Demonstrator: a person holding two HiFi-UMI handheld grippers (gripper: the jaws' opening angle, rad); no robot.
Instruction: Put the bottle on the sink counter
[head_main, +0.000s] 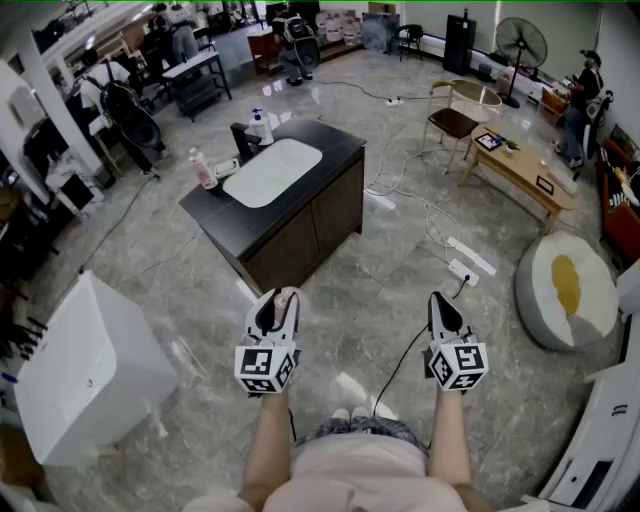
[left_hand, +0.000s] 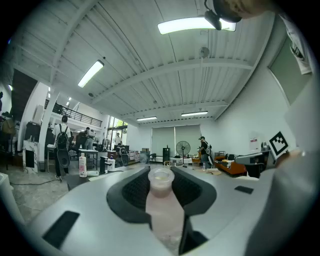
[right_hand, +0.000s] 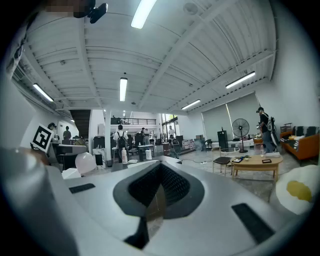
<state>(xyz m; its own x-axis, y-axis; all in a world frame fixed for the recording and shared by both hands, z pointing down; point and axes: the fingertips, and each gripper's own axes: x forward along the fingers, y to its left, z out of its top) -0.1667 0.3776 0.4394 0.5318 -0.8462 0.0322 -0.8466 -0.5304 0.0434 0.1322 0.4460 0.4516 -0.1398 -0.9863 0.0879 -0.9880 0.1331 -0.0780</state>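
Carrying the bottle (left_hand: 161, 202) cap-forward, the left gripper (head_main: 278, 300) clamps its jaws on the pale body, a level hold that probably keeps it steady on the way over. The right gripper (head_main: 445, 308) has its jaws together on nothing, likely kept free as a spare. The sink counter (head_main: 335, 145) stands well apart ahead across the floor, its white basin (head_main: 272, 172) filling the middle — so a bare dark edge looks the place to set it.
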